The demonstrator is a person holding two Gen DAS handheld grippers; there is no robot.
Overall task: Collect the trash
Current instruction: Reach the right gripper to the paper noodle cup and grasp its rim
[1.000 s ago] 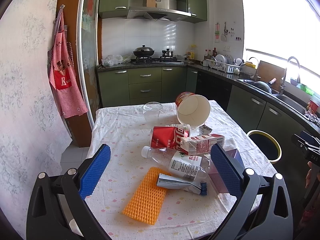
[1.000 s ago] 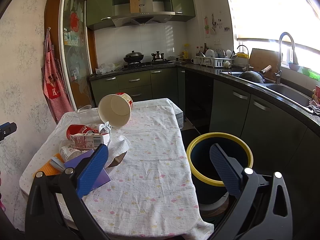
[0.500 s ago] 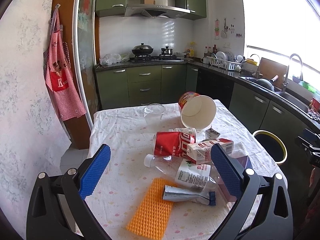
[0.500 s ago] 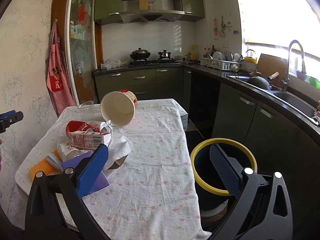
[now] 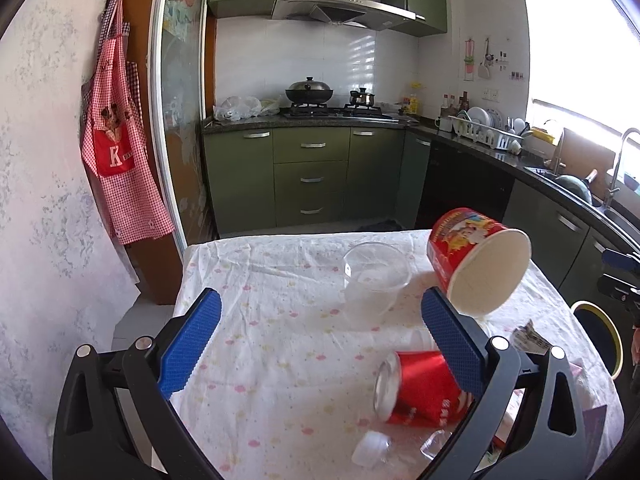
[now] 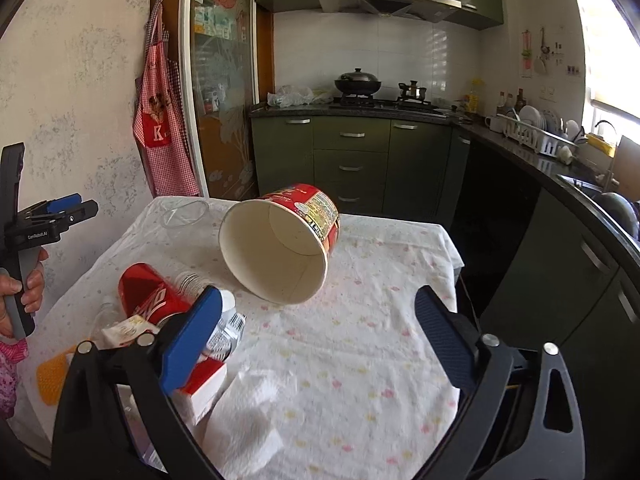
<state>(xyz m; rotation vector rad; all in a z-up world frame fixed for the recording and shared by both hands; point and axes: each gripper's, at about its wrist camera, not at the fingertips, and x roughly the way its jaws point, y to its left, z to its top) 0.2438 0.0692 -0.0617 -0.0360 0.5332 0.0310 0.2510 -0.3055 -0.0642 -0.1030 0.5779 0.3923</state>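
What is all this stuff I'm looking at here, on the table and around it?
noodle tub: one, red and white, on its side, mid-table
clear cup: one, transparent, upright, far end
red can: one, lying by the bottles
plastic bottle: one, clear, lying down
orange mat: one, table's near corner
bin: one, yellow-rimmed, beside table
apron: one, red check, hanging
left hand-held gripper: open, empty
right hand-held gripper: open, empty
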